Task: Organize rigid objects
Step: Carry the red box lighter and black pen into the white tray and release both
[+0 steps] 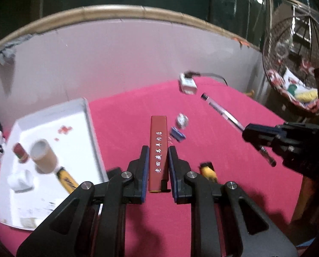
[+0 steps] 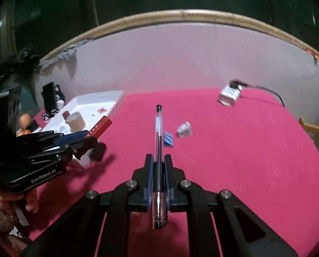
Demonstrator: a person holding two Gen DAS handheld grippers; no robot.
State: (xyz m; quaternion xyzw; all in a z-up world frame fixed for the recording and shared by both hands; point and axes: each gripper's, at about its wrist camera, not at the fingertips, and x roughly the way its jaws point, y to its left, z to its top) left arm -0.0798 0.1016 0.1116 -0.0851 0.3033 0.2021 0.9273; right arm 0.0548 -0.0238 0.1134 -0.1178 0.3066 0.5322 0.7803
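My left gripper (image 1: 158, 150) is shut on a dark red bar (image 1: 158, 137) with white characters, held above the pink cloth. My right gripper (image 2: 158, 158) is shut on the black grip of a clear ballpoint pen (image 2: 158, 126), which points away from me. The right gripper (image 1: 246, 131) with the pen (image 1: 221, 111) also shows at the right of the left wrist view. At the left of the right wrist view, the left gripper (image 2: 88, 137) carries the red bar (image 2: 99, 127) beside the white tray (image 2: 103, 94).
The white tray (image 1: 48, 124) holds a cardboard tube (image 1: 44, 156), a small red cylinder (image 1: 20, 153) and a yellow tool (image 1: 66, 178). On the cloth lie a blue clip (image 1: 177, 134), a silver lump (image 1: 181, 120), a white charger (image 1: 188, 83) and a yellow-black item (image 1: 208, 169).
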